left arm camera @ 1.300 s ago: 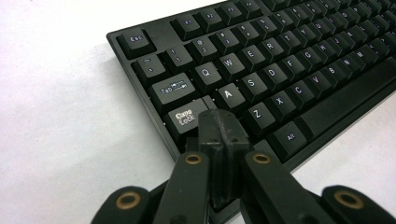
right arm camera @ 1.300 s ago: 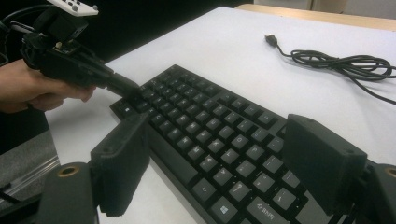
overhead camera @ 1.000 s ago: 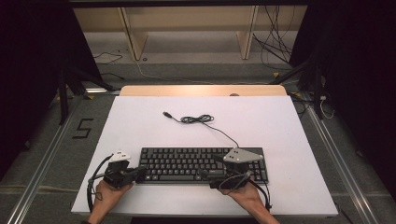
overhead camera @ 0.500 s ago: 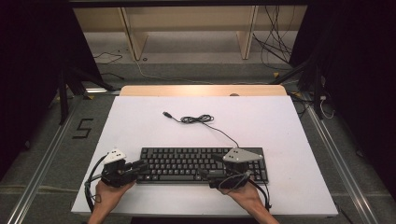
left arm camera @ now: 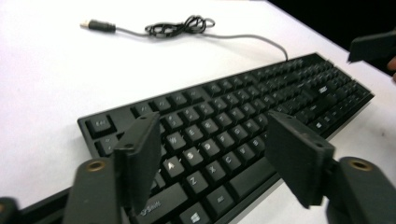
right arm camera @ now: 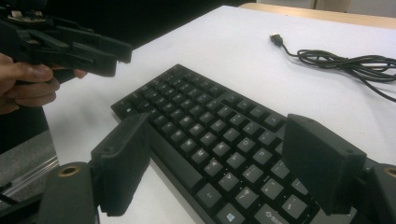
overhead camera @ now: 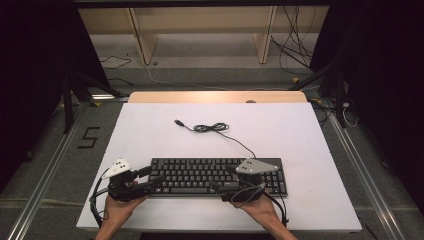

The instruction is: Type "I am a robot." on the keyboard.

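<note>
With the keyboard [overhead camera: 217,176] lying at the table's [overhead camera: 150,130] near edge, the left gripper [left arm camera: 212,158], its jaws just opened and holding nothing, and the equally released right gripper [right arm camera: 224,158] should close on opposite ends evenly.

A white surface [overhead camera: 150,130] with a wooden strip [overhead camera: 215,97] along its far edge sits above a grey floor, where loose cables [overhead camera: 295,55] trail far right, a wooden shelf frame [overhead camera: 200,30] stands beyond, and a "5" mark [overhead camera: 88,137] lies left.
</note>
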Available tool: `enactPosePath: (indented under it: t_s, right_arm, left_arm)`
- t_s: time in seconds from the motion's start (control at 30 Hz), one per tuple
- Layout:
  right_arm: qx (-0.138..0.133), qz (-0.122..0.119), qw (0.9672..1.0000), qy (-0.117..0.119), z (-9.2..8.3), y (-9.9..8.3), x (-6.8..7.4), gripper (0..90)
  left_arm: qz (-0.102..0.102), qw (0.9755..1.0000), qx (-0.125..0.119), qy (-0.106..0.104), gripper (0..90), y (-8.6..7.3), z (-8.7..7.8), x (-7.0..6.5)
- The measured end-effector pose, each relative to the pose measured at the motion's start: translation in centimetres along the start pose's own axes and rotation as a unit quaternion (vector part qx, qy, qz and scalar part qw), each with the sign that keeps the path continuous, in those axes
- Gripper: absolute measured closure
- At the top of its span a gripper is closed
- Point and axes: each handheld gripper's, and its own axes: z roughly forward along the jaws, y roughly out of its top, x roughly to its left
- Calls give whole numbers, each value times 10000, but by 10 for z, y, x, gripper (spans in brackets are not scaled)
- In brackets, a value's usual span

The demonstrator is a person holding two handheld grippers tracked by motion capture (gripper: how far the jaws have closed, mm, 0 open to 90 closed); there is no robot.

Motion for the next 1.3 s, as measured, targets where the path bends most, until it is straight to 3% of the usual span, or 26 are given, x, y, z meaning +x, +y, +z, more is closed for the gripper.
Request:
enactPosePath:
  t_s: [0.43, 0.53, 0.7, 0.9, 0.97, 1.17, 1.3]
  right_arm:
    - [206, -116, 9996, 119, 15, -2, 7, 301]
    - [307, -143, 9993, 163, 21, -4, 8, 361]
    - [531, -215, 9978, 326, 33, -7, 11, 544]
    - [713, -285, 9963, 378, 41, -9, 13, 677]
    - [787, -328, 9957, 357, 46, -10, 13, 759]
    - [947, -386, 9943, 312, 55, -11, 14, 885]
    - [1061, -421, 9929, 320, 62, -12, 15, 900]
  left_arm:
    - [34, 9997, -197, -108, 265, 1, -1, -5]
    - [47, 9997, -225, -120, 260, 1, -1, -6]
    - [56, 9997, -223, -117, 255, 1, -1, -7]
    - [58, 9996, -239, -123, 254, 0, 0, -8]
    - [73, 9996, -241, -116, 254, 0, 0, -9]
    - [92, 9996, -236, -107, 255, 0, 1, -9]
    - [97, 9996, -227, -104, 255, 0, 1, -9]
